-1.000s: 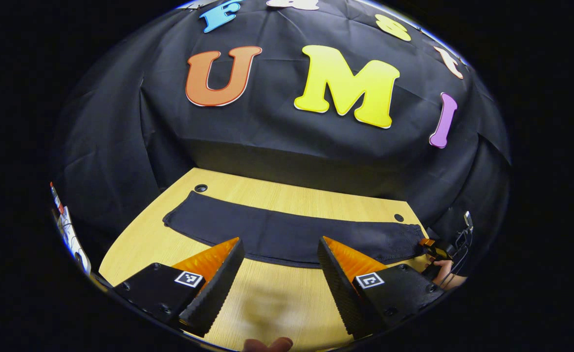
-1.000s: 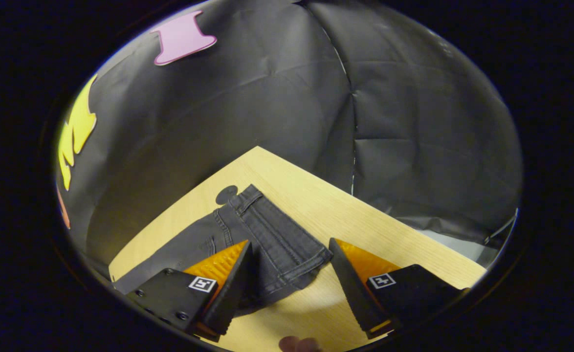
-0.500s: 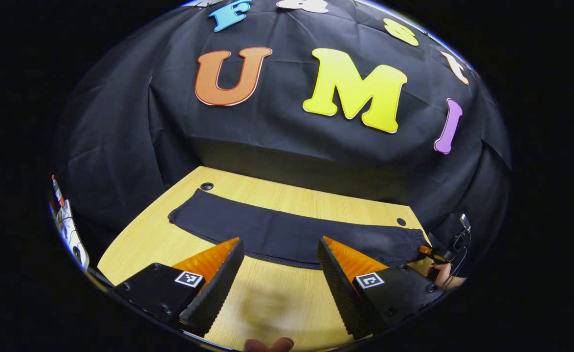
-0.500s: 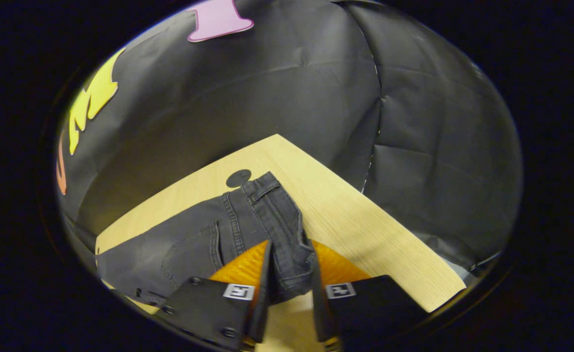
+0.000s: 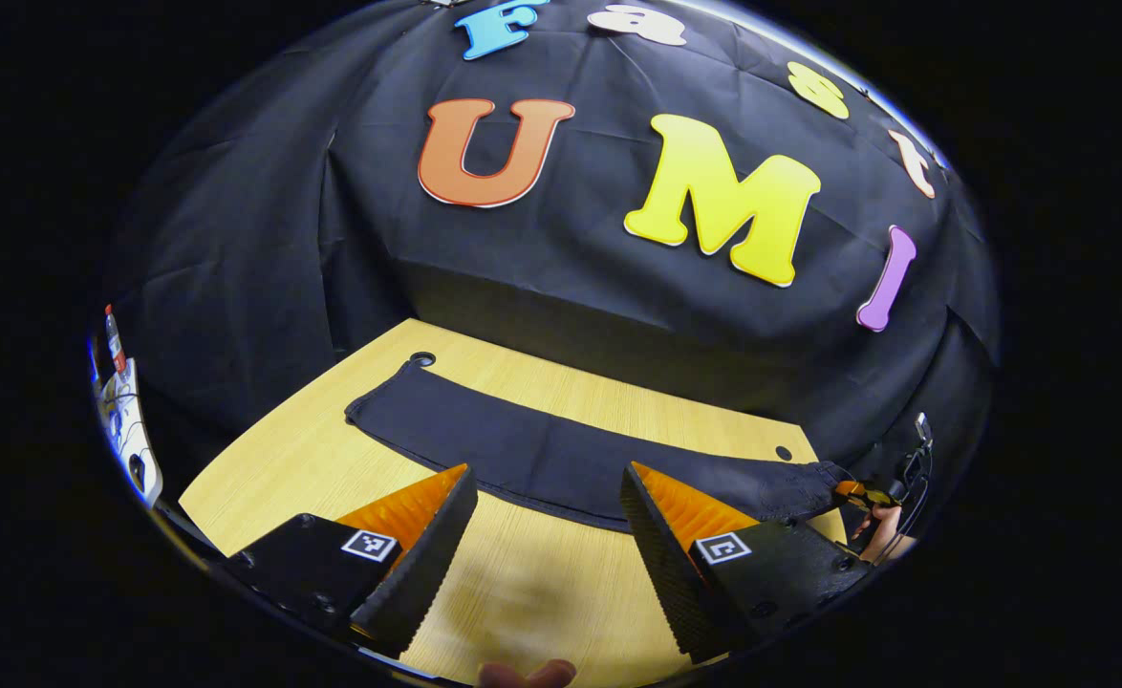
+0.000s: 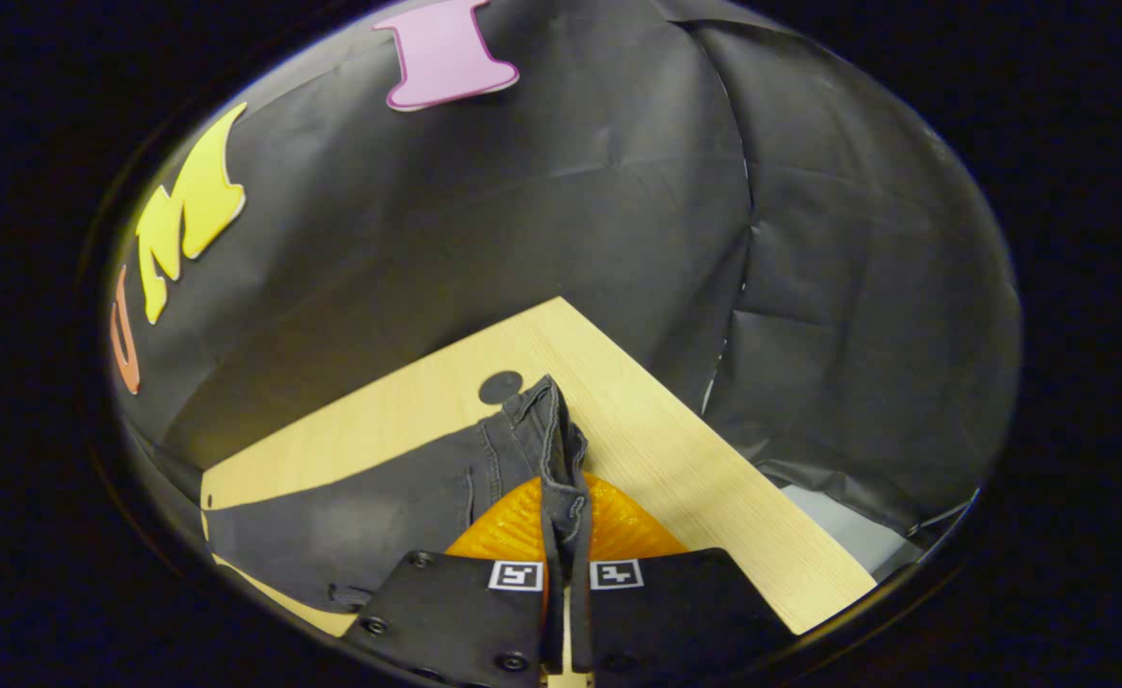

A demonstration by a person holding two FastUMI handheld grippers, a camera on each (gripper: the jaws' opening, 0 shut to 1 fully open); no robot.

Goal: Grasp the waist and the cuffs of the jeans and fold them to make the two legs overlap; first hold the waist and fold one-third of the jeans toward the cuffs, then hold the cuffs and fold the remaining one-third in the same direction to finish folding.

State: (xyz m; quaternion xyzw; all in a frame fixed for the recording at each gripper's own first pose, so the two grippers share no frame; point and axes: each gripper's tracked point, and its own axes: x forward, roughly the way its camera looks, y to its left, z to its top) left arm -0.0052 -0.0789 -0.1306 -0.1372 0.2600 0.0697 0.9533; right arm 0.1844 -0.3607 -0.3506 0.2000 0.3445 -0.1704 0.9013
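Your right gripper (image 6: 566, 535) is clamped on the jeans' (image 5: 561, 459) thick waist (image 6: 551, 430) — soft, heavy denim that sags — while your left gripper (image 5: 547, 521) hangs apart, just short of the jeans' near edge, so take the cuffs (image 5: 379, 406) next

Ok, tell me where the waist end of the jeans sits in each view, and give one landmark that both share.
Left gripper view: the waist of the jeans lies at far right on the table, pinched by the right gripper.
Right gripper view: the waist stands bottom centre, bunched upright between the right gripper fingers.
Shared landmark: the round cable hole beside the waist.
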